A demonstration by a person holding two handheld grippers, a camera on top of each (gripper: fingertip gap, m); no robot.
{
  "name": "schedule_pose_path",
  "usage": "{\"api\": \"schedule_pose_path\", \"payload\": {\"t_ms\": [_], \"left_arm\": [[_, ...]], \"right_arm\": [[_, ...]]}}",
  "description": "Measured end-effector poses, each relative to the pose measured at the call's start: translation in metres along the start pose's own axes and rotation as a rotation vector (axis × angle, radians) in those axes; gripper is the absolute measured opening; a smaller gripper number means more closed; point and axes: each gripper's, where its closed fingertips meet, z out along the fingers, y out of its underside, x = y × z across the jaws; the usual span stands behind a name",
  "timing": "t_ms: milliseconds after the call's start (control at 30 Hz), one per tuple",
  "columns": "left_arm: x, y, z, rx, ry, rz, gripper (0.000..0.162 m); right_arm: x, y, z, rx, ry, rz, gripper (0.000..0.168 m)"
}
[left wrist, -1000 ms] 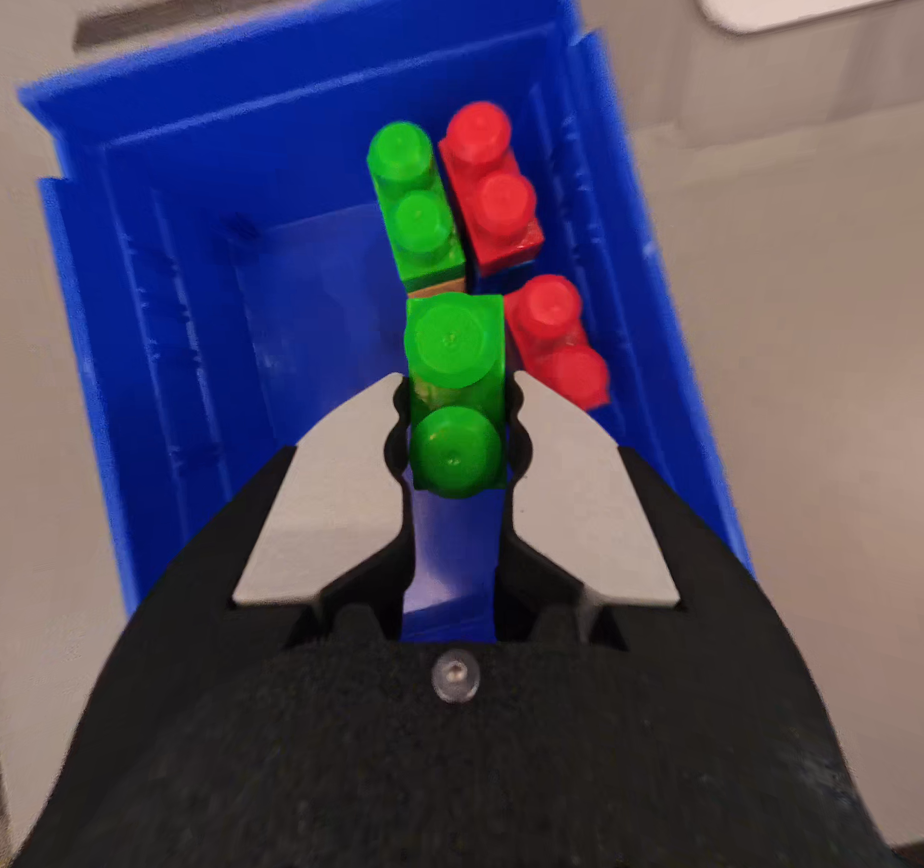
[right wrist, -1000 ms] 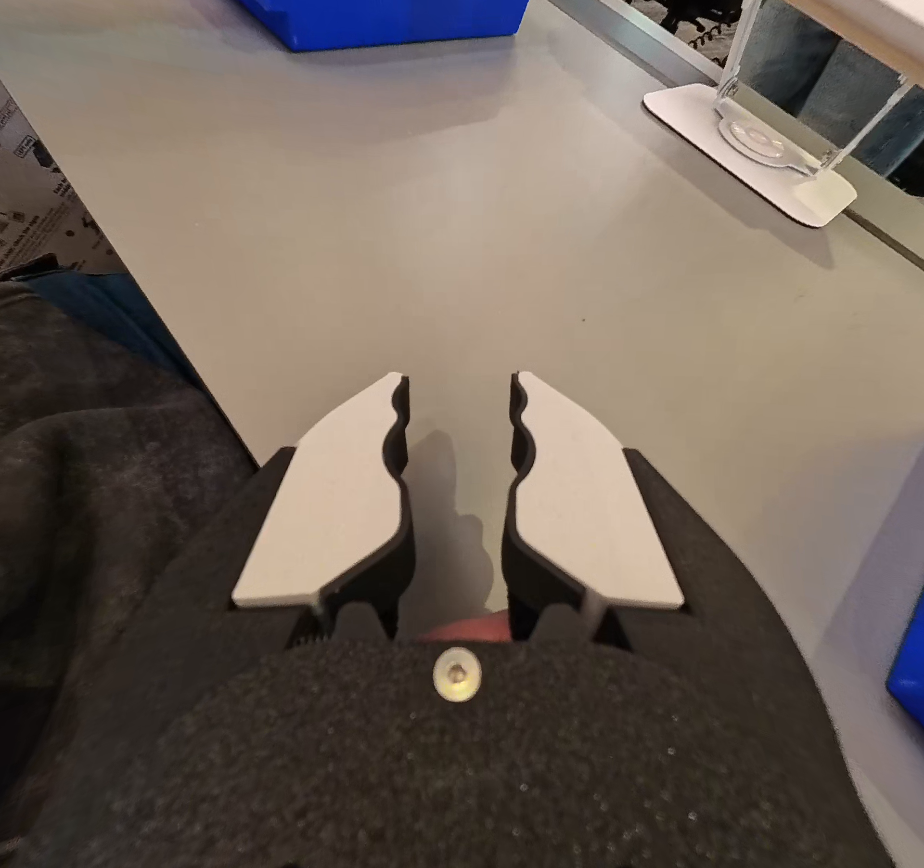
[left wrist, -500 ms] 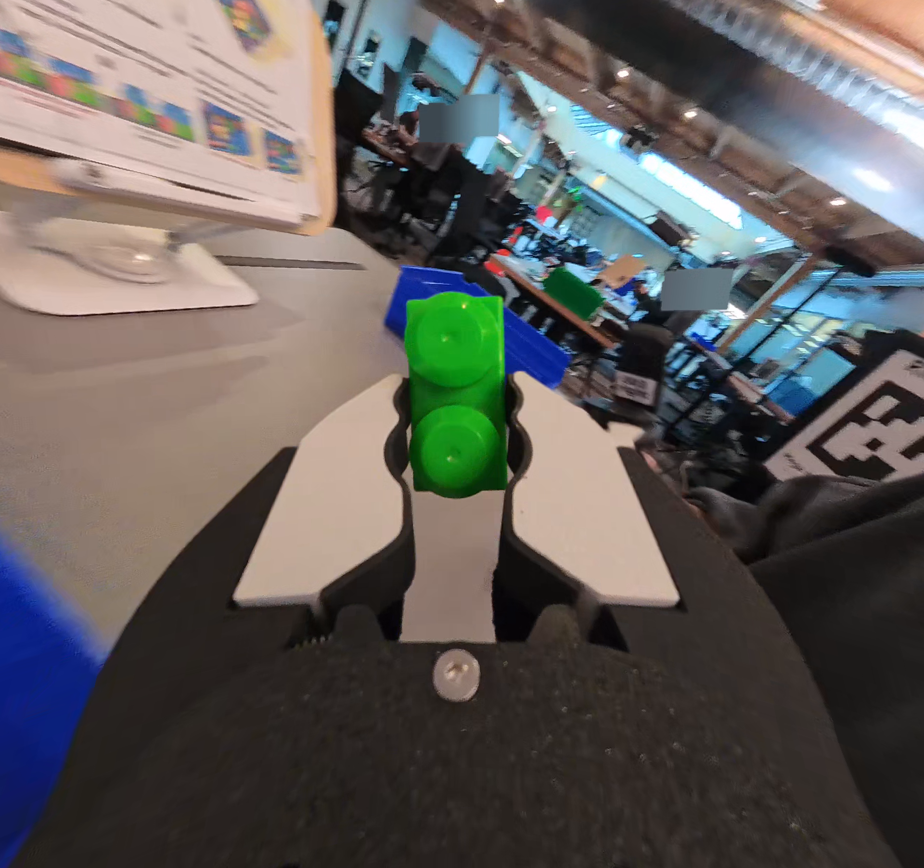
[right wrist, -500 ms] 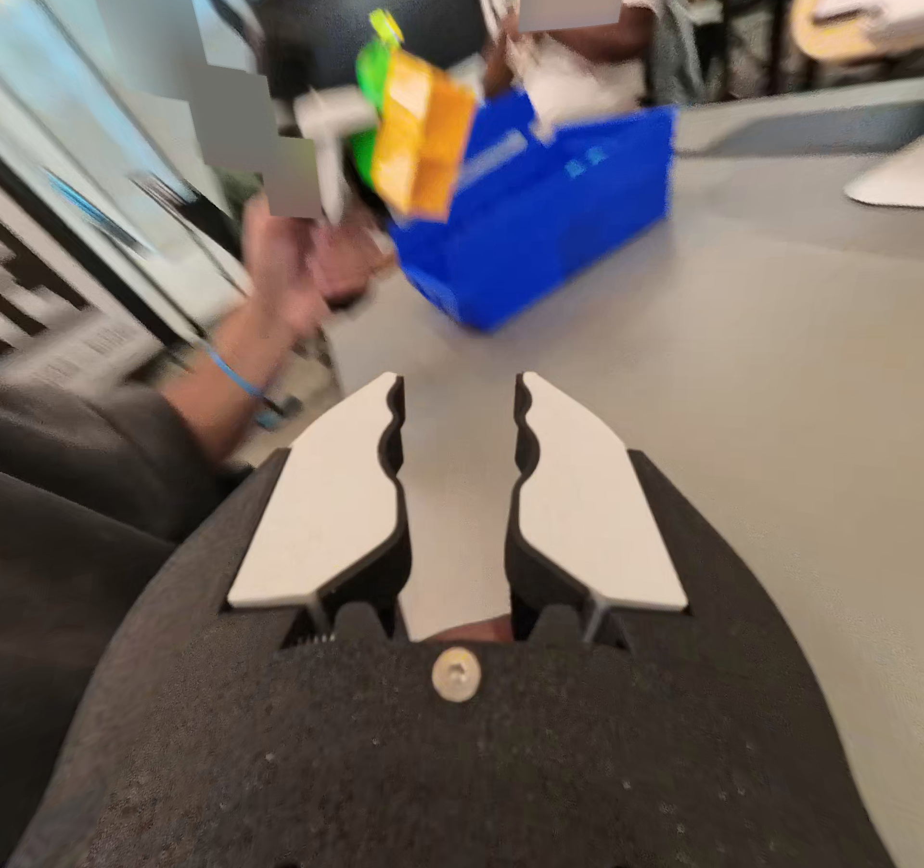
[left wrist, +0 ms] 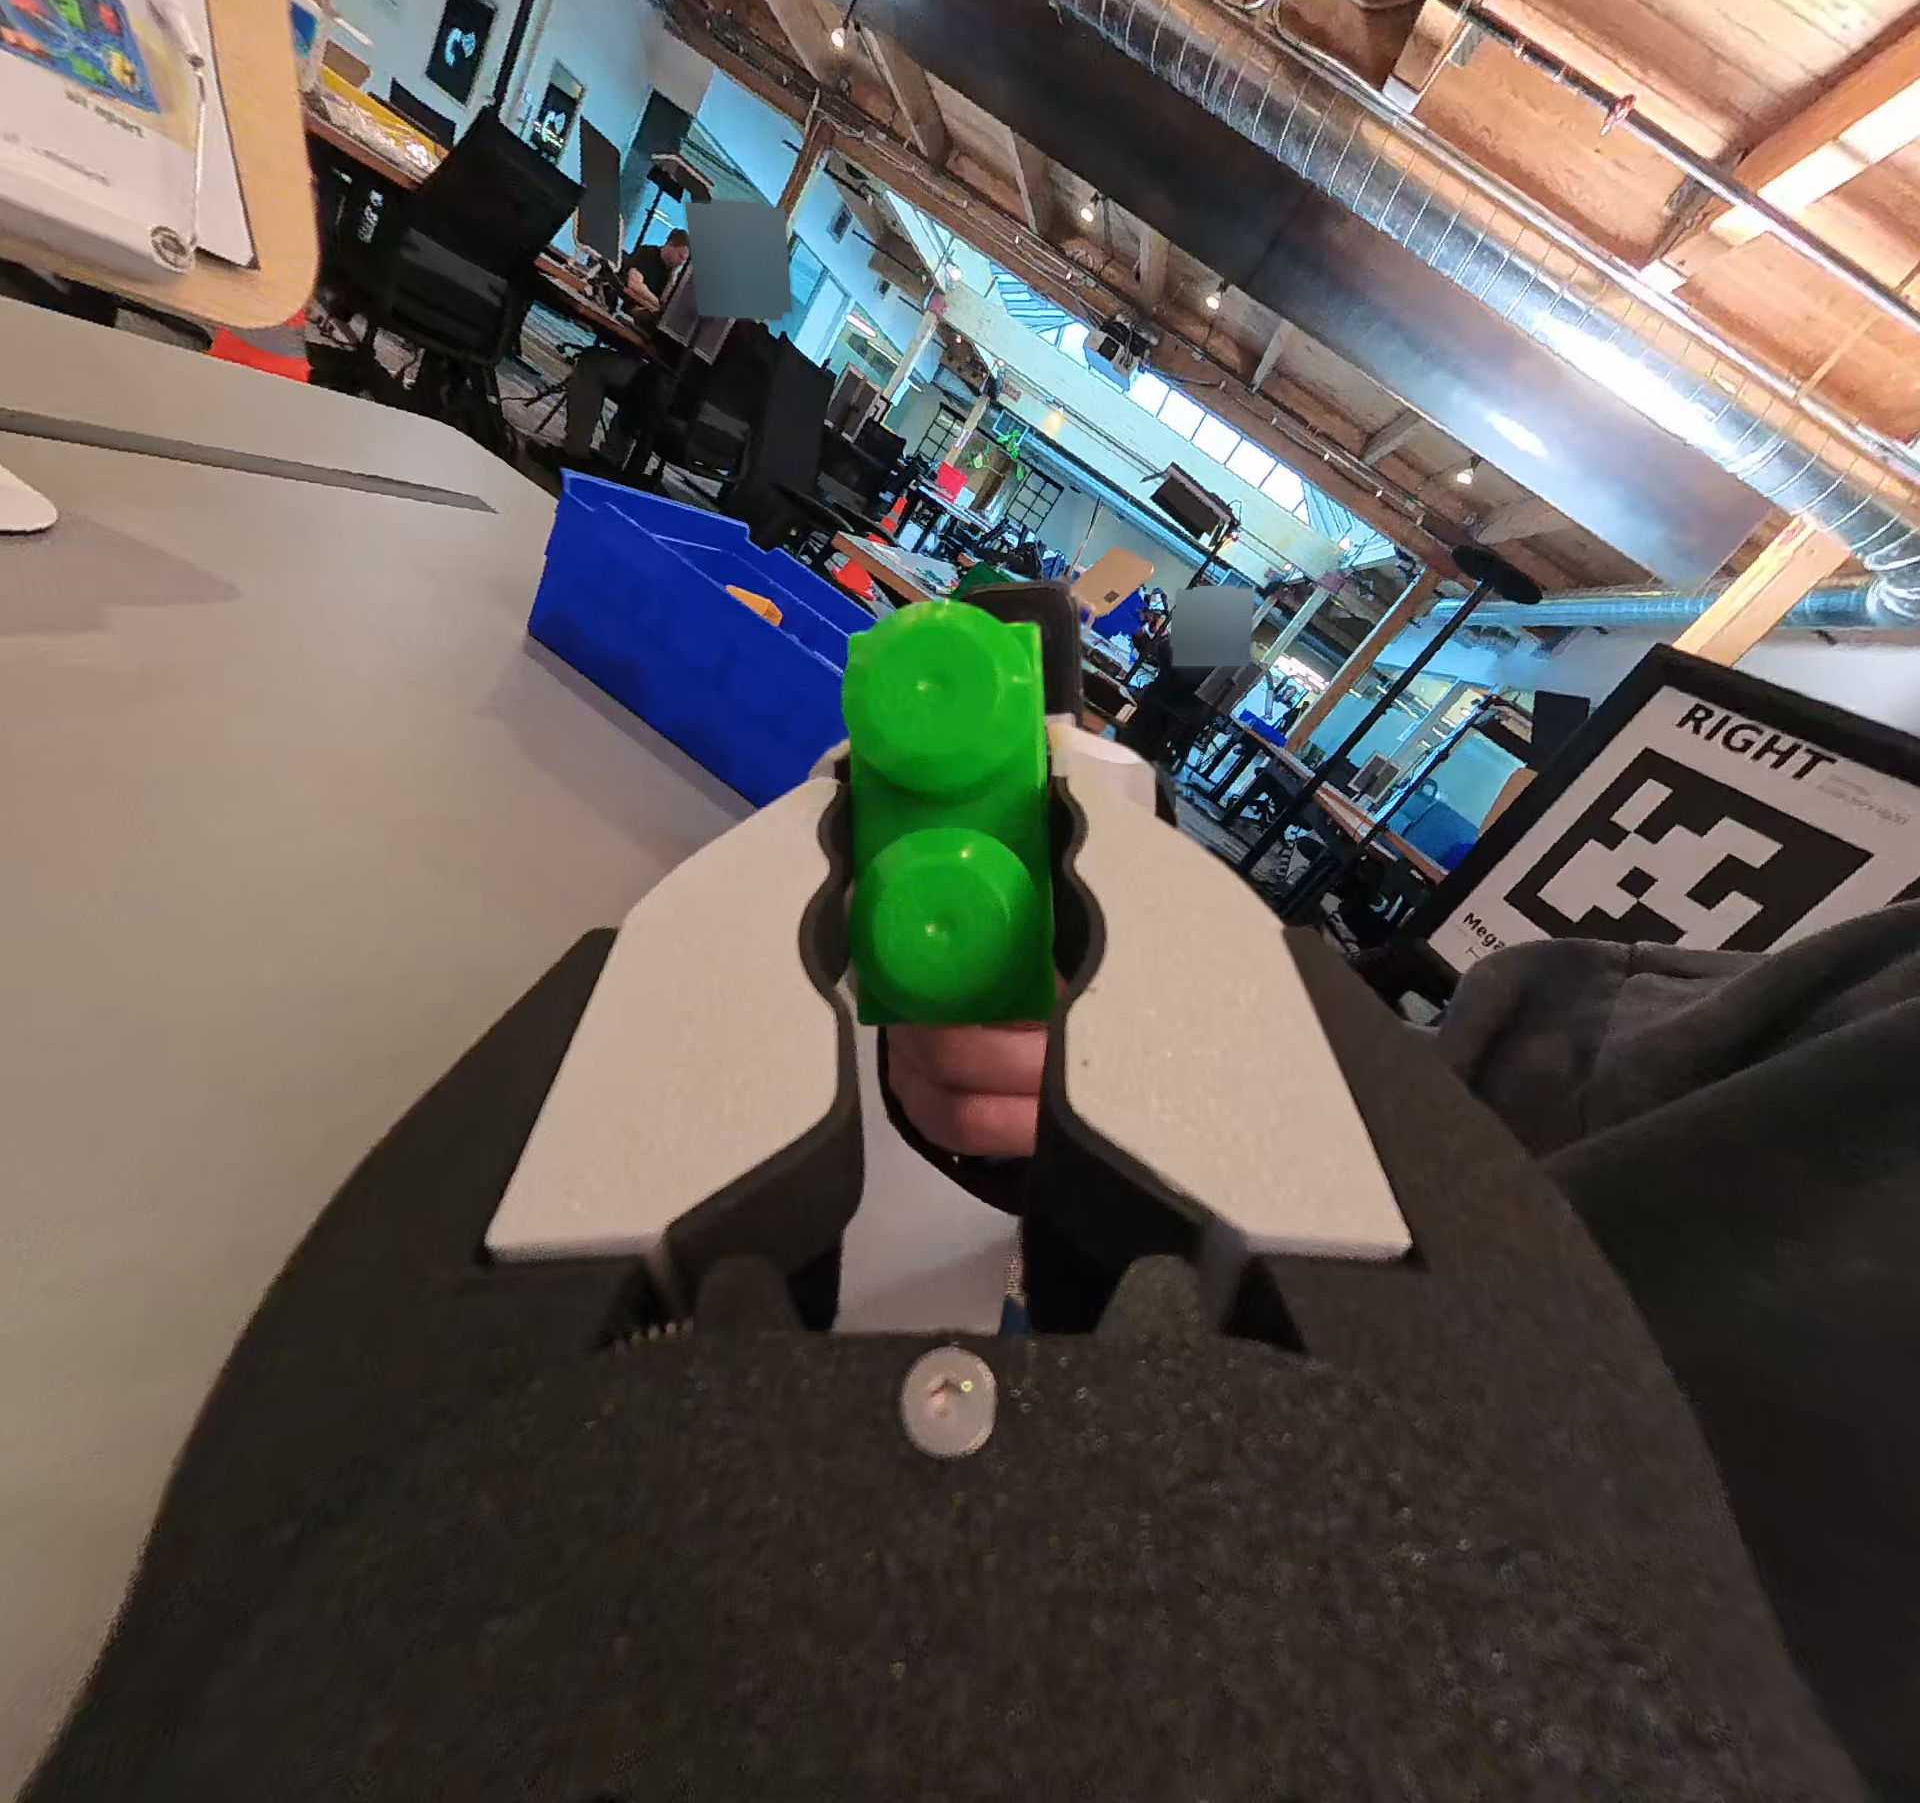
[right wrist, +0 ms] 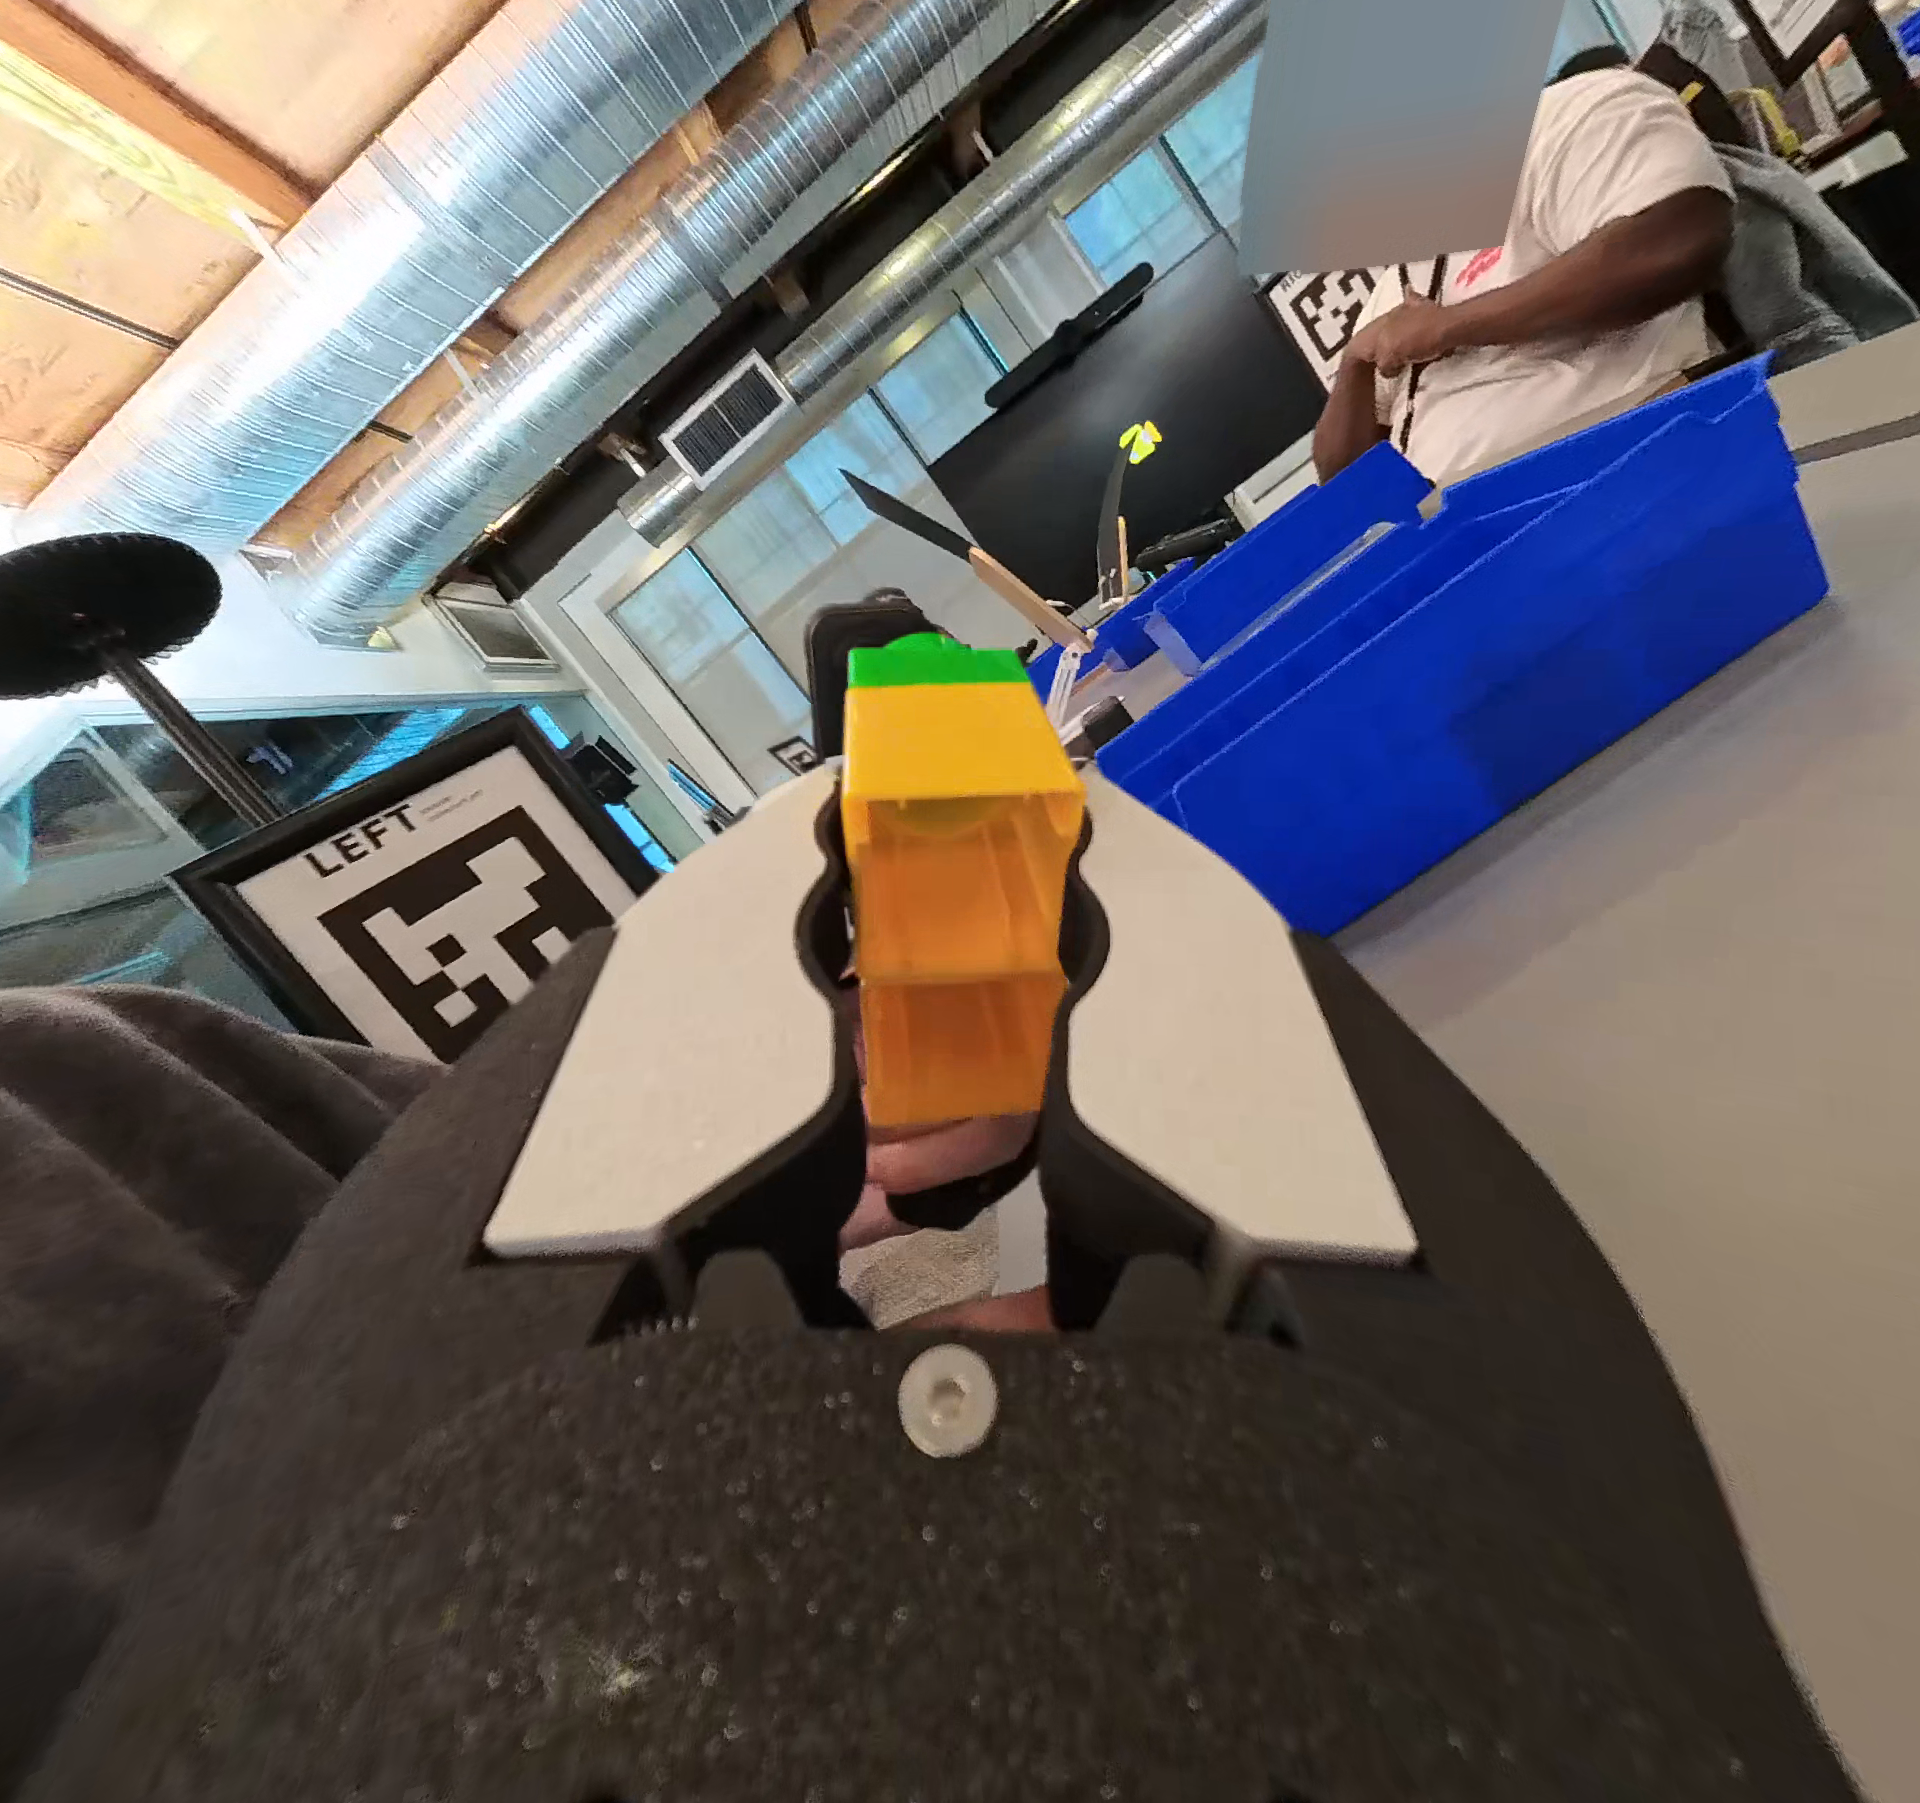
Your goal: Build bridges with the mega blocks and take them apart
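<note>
1. Both tongs met in mid-air over the grey table (left wrist: 260, 818): my left gripper (left wrist: 948, 906) stayed clamped on the green two-stud plastic block (left wrist: 943, 839).
2. Right gripper (right wrist: 954, 932), empty and parted a second ago, had now closed around the orange hollow plastic block (right wrist: 956, 922) stuck beneath it.
3. Blue plastic bin (right wrist: 1455, 704) was now behind; I judged a pull-apart came next.

Open-plan workshop: exposed ducts (left wrist: 1455, 226), workbenches (left wrist: 904, 558)
</note>
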Motion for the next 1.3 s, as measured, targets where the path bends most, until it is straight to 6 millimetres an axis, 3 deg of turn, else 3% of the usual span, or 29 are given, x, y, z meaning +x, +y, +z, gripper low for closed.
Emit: {"api": "schedule_pose_path", "payload": {"t_ms": [300,433,533,633,700,767,867,933,1000,1067,1133,1300], "left_arm": [[0.009,-0.005,0.001,0.037,0.003,0.059,0.035],[-0.003,-0.057,-0.037,0.231,0.006,-0.003,0.035],[-0.013,-0.077,-0.064,0.269,-0.045,0.041,0.035],[-0.018,-0.063,-0.060,0.183,-0.085,0.083,0.035],[-0.021,-0.041,-0.047,0.057,-0.110,0.118,0.035],[-0.029,-0.020,-0.037,-0.064,-0.165,0.167,0.035],[-0.034,0.003,-0.030,-0.175,-0.199,0.209,0.035],[-0.031,0.008,-0.027,-0.195,-0.170,0.191,0.035],[-0.028,0.008,-0.025,-0.200,-0.145,0.172,0.035],[-0.026,0.009,-0.024,-0.210,-0.133,0.166,0.035],[-0.025,0.010,-0.022,-0.222,-0.129,0.171,0.035],[-0.022,0.014,-0.016,-0.248,-0.123,0.199,0.035]], "right_arm": [[-0.006,0.004,-0.011,-0.002,-0.053,-0.004,0.036],[0.015,-0.010,-0.042,0.075,-0.021,0.068,0.036],[0.019,-0.021,-0.058,0.065,0.026,0.002,0.036],[0.020,-0.024,-0.058,0.004,0.103,-0.116,0.036],[0.022,-0.028,-0.060,-0.069,0.207,-0.230,0.037],[0.015,-0.053,-0.073,-0.135,0.326,-0.396,0.037],[0.013,-0.123,-0.129,-0.195,0.647,-0.630,0.037],[0.030,-0.157,-0.195,-0.335,0.928,-0.642,0.037],[0.054,-0.176,-0.274,-0.523,1.216,-0.604,0.037],[0.081,-0.183,-0.348,-0.755,1.443,-0.516,0.037],[0.108,-0.174,-0.398,-0.963,1.542,-0.346,0.037],[0.157,-0.149,-0.434,-1.310,1.559,-0.178,0.037]]}}
